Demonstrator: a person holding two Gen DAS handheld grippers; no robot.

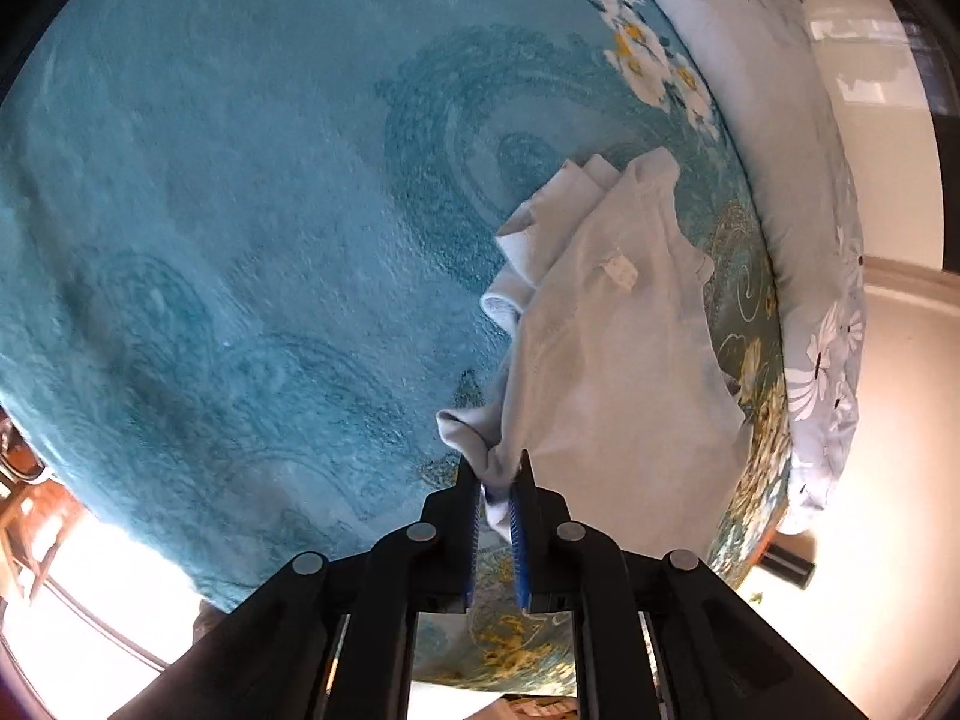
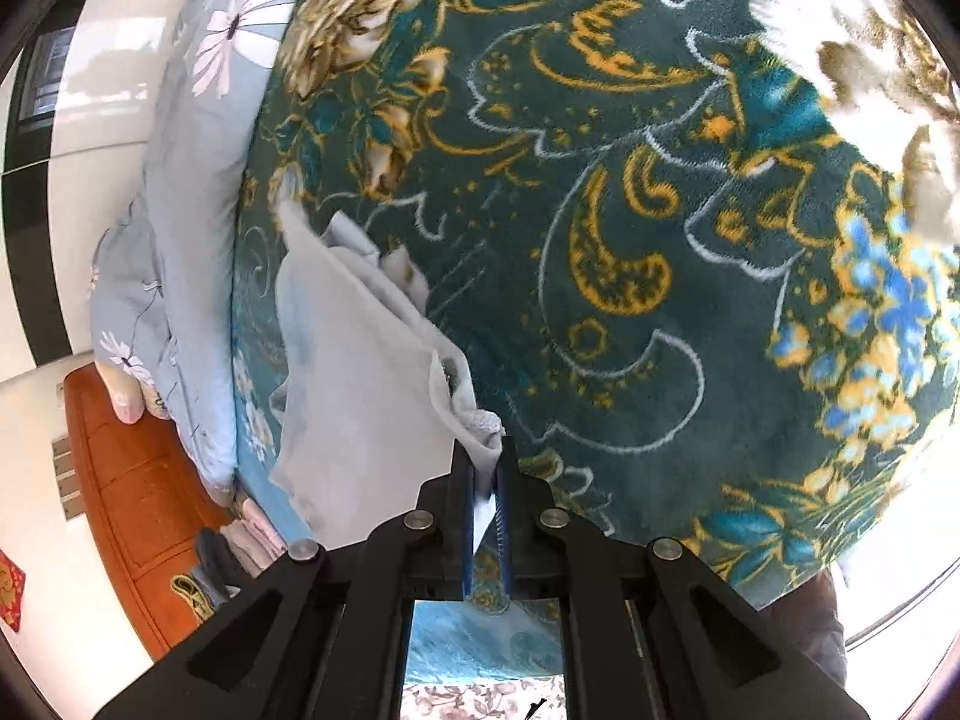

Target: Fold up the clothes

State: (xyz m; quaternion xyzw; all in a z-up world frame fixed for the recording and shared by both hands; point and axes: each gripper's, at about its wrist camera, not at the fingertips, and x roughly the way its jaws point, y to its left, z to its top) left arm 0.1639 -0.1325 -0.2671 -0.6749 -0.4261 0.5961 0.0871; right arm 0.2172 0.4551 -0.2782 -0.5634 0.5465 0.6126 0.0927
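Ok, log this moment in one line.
left gripper: shut on white garment | right gripper: shut on white garment | garment bunched, unfolded, over blanket

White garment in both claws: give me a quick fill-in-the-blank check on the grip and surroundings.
1. The left claw is shut on the ___ cloth garment.
2. The right claw grips the ___ garment.
3. The teal plush blanket lies ___ the garment.

Missing: white; same; under

Two handheld tools, alike in build. Left tool (image 1: 495,480): black angular linkage arms, round silver pivot pins at 5 and 7 o'clock, blue ribbed pads (image 1: 518,534) lining slim black fingers. Right tool (image 2: 486,474): same black frame, silver pins, blue pads (image 2: 503,534).
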